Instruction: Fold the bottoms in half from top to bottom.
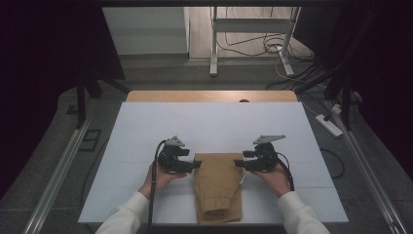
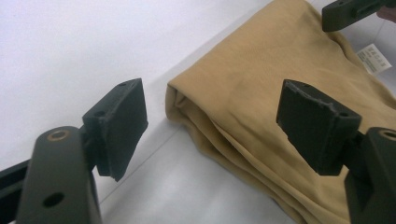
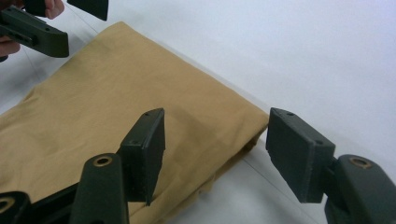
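A folded tan garment (image 1: 217, 186), likely trousers, lies on the white bench (image 1: 146, 136) near its front edge. It looks soft, light and floppy, so the thick folded corners are the best places to pinch. The left claw (image 1: 195, 165) and right claw (image 1: 238, 164) flank its far corners, both gaping and gripping nothing.

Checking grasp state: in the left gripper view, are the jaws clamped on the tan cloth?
No. The left gripper stands open, its pads apart on either side of the folded tan cloth's corner, neither pressing it.
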Demonstrator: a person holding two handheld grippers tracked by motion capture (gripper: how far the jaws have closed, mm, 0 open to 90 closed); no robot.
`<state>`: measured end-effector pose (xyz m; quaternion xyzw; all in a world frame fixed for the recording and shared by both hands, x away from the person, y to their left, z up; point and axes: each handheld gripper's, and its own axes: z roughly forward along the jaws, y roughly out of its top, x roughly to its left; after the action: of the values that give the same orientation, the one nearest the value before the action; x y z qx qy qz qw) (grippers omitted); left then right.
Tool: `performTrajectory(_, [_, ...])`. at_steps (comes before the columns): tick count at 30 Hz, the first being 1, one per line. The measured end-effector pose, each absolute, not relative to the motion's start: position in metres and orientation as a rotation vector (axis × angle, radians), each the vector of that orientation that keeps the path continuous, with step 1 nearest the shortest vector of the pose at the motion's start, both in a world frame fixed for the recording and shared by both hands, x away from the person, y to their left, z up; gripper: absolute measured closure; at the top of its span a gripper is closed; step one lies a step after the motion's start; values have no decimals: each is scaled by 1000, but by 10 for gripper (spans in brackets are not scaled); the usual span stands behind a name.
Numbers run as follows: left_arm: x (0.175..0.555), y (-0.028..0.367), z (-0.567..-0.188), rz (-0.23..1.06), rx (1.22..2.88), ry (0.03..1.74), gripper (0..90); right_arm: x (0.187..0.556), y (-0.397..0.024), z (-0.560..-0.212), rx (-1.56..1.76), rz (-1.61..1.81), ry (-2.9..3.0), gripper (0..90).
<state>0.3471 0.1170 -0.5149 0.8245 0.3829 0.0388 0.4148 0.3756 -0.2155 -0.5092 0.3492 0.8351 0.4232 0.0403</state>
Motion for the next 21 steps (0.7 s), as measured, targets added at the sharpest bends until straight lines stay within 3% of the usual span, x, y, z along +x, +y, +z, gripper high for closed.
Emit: performTrajectory(21, [367,102,-529,65,2136,987,217,390,-208,-523,1109,1248,2586,363])
